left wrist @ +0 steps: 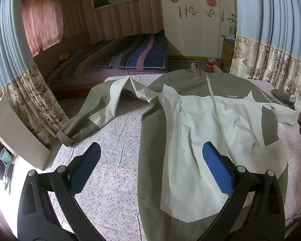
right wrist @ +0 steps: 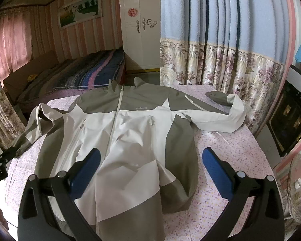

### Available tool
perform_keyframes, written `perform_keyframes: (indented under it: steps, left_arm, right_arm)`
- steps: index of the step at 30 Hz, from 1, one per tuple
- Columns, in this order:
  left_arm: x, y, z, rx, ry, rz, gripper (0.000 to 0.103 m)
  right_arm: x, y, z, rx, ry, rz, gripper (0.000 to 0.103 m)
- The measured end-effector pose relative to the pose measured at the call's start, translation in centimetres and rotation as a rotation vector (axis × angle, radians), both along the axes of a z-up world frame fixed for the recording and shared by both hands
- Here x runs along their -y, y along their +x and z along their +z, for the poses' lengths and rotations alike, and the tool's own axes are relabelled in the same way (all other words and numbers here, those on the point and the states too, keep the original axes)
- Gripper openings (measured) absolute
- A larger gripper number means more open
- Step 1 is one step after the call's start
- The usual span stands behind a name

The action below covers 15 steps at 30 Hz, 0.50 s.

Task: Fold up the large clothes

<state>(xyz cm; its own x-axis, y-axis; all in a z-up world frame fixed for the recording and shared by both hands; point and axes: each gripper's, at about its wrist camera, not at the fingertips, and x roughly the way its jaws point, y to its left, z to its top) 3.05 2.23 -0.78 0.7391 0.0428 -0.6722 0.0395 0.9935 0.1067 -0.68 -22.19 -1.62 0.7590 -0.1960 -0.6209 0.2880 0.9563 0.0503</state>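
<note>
A grey and white zip-front shell jacket (left wrist: 210, 130) is lying face up, sleeves spread for folding, on the floral-sheeted worktop (left wrist: 110, 160). The left hand-held gripper (left wrist: 151, 170) and right hand-held gripper (right wrist: 151, 172) are hovering just before its hem, jaws wide apart, gripping nothing.

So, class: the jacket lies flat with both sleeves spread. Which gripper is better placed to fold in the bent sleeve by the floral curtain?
Right. The right gripper hangs open over the jacket on that side, nearer the bent sleeve; the left gripper faces the other sleeve.
</note>
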Motion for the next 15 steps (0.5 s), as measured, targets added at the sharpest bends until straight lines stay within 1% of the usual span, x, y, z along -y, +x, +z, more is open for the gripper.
perform_keyframes:
  steps: [15]
  left_arm:
    - [-0.31, -0.06, 0.06, 0.003, -0.003, 0.005, 0.1]
  right_arm:
    - [0.16, 0.18, 0.15, 0.002, -0.008, -0.005, 0.101]
